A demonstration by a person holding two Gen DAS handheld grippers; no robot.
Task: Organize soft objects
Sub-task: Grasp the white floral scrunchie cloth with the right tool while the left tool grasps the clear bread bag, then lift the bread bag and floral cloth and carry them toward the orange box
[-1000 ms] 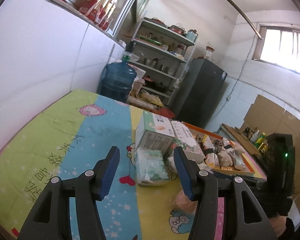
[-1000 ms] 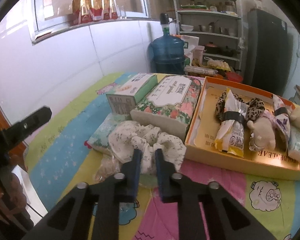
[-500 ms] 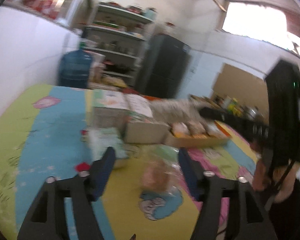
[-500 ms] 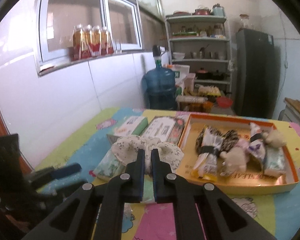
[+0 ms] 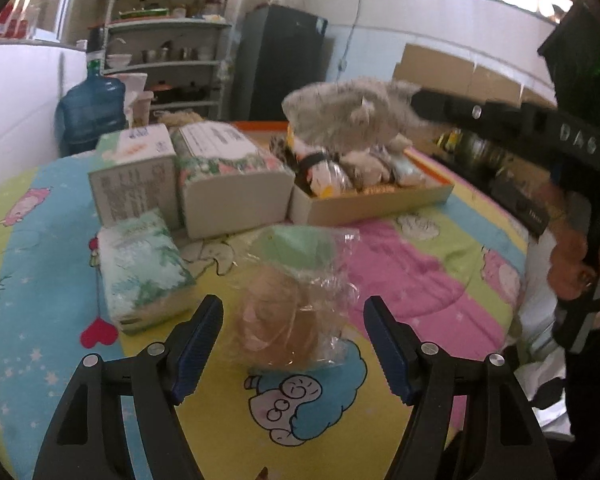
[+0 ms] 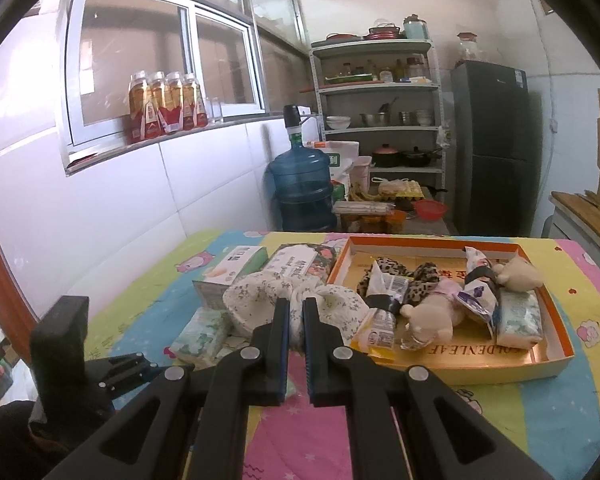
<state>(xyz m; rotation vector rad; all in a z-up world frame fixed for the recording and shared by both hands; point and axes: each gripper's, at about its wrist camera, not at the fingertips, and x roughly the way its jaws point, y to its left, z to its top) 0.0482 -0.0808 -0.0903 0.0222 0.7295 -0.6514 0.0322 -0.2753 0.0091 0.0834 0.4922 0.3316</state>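
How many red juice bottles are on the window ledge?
4 bottles, side by side on the window ledge. More may hide behind them.

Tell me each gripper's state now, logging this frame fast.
Left gripper: open, framing the clear plastic bag.
Right gripper: shut on the floral scrunchie, lifted.

Black left gripper [image 5: 293,342] with blue ribbed pads [image 5: 196,340], silver screws.
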